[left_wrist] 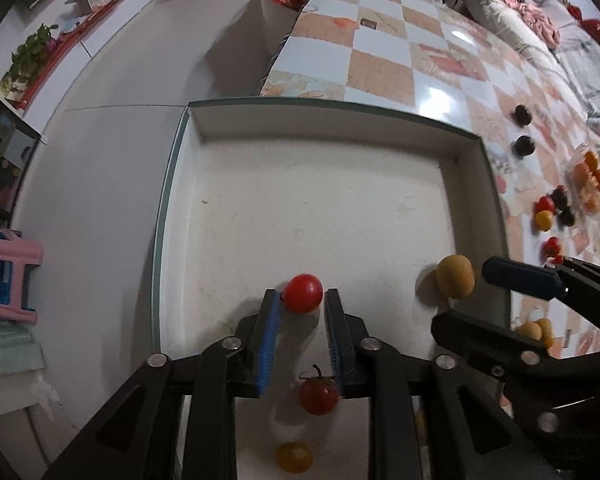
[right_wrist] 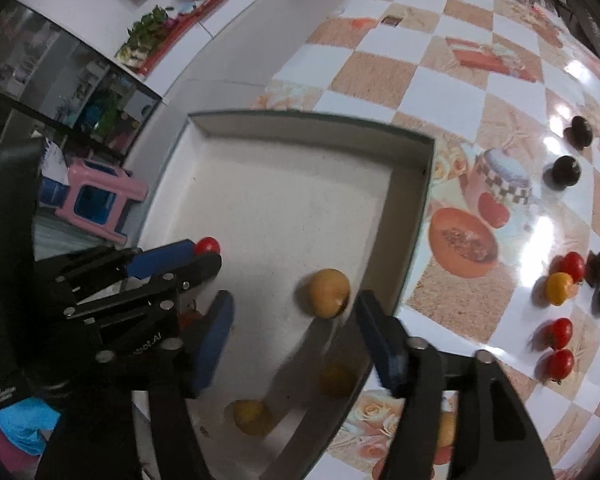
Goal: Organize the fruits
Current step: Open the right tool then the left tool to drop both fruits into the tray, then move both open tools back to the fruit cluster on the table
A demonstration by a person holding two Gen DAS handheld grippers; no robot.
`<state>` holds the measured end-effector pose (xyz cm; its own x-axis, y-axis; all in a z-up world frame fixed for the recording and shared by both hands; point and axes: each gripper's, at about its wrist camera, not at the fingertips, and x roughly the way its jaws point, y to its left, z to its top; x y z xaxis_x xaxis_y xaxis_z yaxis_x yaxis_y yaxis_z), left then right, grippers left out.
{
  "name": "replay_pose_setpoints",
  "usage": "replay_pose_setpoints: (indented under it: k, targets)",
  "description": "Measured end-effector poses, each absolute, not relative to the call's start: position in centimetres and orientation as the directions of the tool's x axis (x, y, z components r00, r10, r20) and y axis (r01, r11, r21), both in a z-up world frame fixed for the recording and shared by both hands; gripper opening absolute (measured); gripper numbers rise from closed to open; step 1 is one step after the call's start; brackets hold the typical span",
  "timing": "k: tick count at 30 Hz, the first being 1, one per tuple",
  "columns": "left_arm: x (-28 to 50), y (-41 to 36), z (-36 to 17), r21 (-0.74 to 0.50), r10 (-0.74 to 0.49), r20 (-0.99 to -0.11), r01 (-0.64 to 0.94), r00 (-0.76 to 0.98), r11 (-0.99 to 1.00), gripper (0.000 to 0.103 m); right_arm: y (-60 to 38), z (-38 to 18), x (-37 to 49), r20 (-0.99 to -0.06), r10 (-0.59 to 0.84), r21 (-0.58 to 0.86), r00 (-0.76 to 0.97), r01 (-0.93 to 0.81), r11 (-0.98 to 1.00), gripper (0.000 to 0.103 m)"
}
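White tray (left_wrist: 472, 184) on checkered worktop (left_wrist: 380, 68), left gripper (left_wrist: 300, 304) fingers spread beside red tomato (left_wrist: 303, 293), prob. not gripping, right gripper (right_wrist: 294, 320) fingers spread w/ yellow fruit (right_wrist: 329, 292) loose between.

Both cams ride on the tongs and look steeply down, close over the white tray (left_wrist: 308, 208) on the checkered counter (left_wrist: 384, 60). The left one sits nearer the tray's floor-side edge, the right one (right_wrist: 292, 200) nearer its counter side. Both share the tray, the loose fruit on the counter, and each other's tongs creeping into frame.
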<state>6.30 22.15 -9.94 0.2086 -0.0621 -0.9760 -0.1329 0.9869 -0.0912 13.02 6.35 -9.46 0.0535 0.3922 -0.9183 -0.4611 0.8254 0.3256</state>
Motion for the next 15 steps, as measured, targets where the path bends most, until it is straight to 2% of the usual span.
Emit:
replay_pose_setpoints:
  k: [2, 4, 10, 15]
  targets:
    - [5.9, 23.0, -9.2, -0.092, -0.047, -0.966, -0.17, 0.253, 0.981, 0.089, 5.5, -8.7, 13.1, -0.911, 0.405, 0.334, 0.074, -0.443, 0.832, 0.074]
    - [5.3, 23.1, -8.3, -0.124, -0.068, -0.954, -0.179, 0.292, 0.976, 0.09, 4.7, -8.1, 13.2, -0.897, 0.435, 0.366, 0.076, -0.421, 0.83, 0.082]
    - [4.7, 21.0, -7.2, -0.091, -0.05, -0.96, -0.137, 0.277, 0.986, 0.09, 2.7, -6.3, 11.9, -0.893, 0.434, 0.359, 0.114, -0.401, 0.843, 0.083]
    - [4.0, 17.9, -5.4, -0.09, -0.063, -0.951, -0.076, 0.303, 0.993, 0.09, -1.6, -5.6, 11.3, -0.903, 0.401, 0.339, 0.157, -0.315, 0.887, 0.085]
